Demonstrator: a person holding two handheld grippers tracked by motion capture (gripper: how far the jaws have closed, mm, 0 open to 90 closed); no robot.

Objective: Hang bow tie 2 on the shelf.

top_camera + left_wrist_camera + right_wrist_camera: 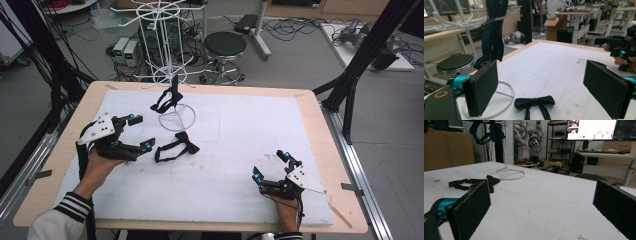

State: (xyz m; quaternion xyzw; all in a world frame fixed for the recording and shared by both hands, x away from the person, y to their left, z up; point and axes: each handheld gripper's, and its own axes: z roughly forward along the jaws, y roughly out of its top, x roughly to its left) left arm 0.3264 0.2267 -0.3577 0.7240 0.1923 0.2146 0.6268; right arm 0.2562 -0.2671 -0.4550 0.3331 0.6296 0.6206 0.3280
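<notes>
Toward the tabletop's left edge, my left gripper (pixel 141 133), jaws wide and empty, faces the black bow tie (pixel 176 146) just beyond, strap trailing leftward; right gripper (pixel 270 165) idles, also open.

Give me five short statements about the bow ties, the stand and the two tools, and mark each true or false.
1. The left tool is open, holding nothing. True.
2. A black bow tie lies flat on the white mat. True.
3. The white wire stand is bare. False: a dark bow tie hangs from it.
4. The right tool is shut on the lying bow tie. False: it is open, well apart from it, near the mat's right front.
5. The left tool is the one nearer the lying bow tie. True.
</notes>
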